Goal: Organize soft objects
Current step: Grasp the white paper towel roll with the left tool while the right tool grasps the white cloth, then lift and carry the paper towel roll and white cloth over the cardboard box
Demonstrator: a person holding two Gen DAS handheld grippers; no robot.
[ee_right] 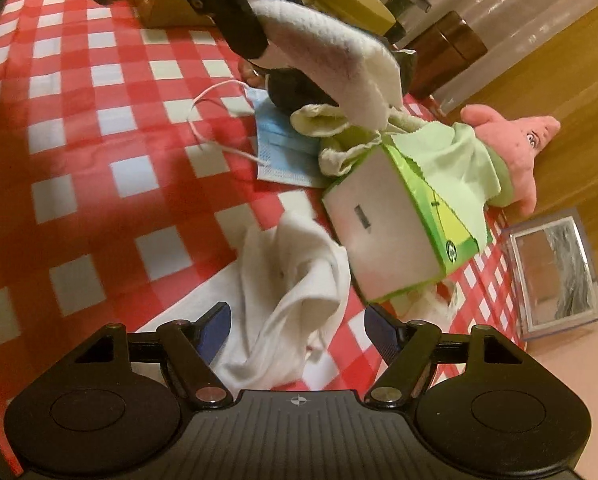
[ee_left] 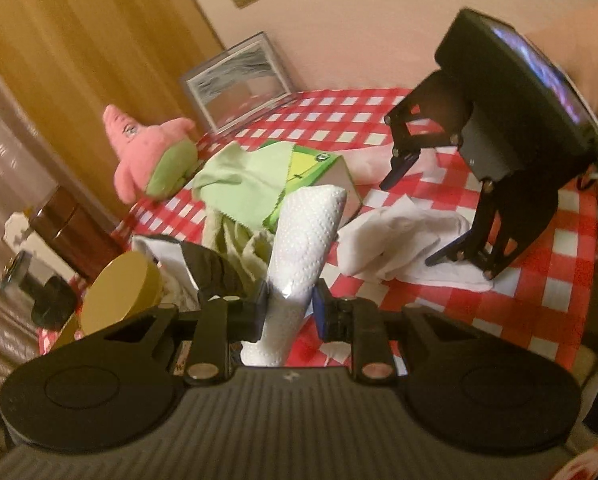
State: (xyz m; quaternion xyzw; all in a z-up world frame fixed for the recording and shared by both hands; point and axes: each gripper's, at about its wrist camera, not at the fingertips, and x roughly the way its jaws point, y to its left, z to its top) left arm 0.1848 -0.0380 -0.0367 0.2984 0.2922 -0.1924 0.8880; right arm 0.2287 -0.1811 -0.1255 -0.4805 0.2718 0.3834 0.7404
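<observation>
Dimpled white paper roll; fuzzy pink plush; smooth green cloth; glossy checked tablecloth; clear plastic frame; matt black plastic grippers.

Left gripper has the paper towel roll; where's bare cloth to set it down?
Free: the checked tablecloth on the side of the blue face mask away from the tissue box. Crowded: around the box, with the green cloth, pink plush and white cloth under the open right gripper.
</observation>
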